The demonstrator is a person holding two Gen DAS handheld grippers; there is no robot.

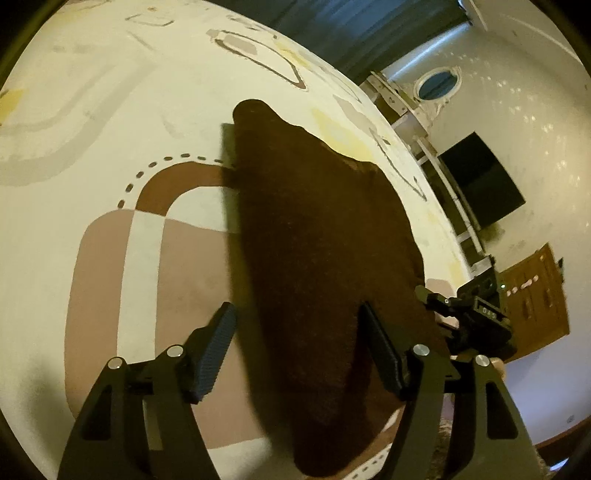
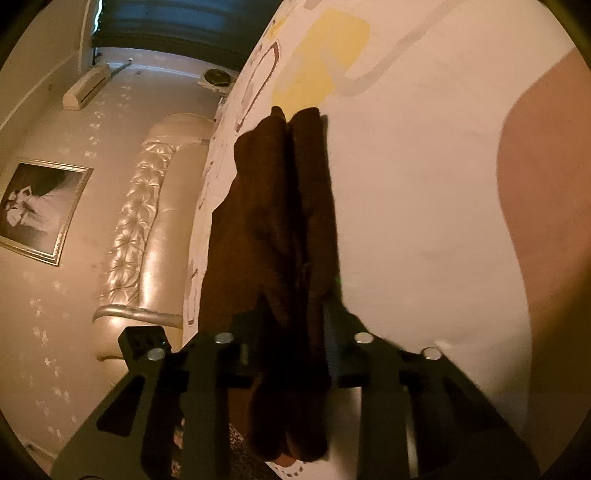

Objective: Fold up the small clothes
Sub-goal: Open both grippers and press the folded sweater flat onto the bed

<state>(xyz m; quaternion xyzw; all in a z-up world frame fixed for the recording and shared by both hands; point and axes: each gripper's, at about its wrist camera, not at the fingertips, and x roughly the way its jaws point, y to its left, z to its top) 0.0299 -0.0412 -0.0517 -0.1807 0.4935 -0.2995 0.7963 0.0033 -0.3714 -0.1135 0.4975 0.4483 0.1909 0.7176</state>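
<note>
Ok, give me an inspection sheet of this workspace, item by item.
Surface: patterned bedspread, cream with brown, beige and yellow shapes.
Job's things: dark brown garment, long and partly folded, lying on the spread.
Clutter: nothing seen.
Grippers: left gripper open, jaws wide over the garment's near end; right gripper shut on the garment, cloth bunched between its jaws.
Cables: nothing seen.
Surroundings: tufted headboard, framed picture, air conditioner, dark screen, wooden door, curtain.

garment point(image 1: 317, 236) | dk brown, fuzzy | folded lengthwise | flat on patterned sheet point(image 1: 110, 122)
</note>
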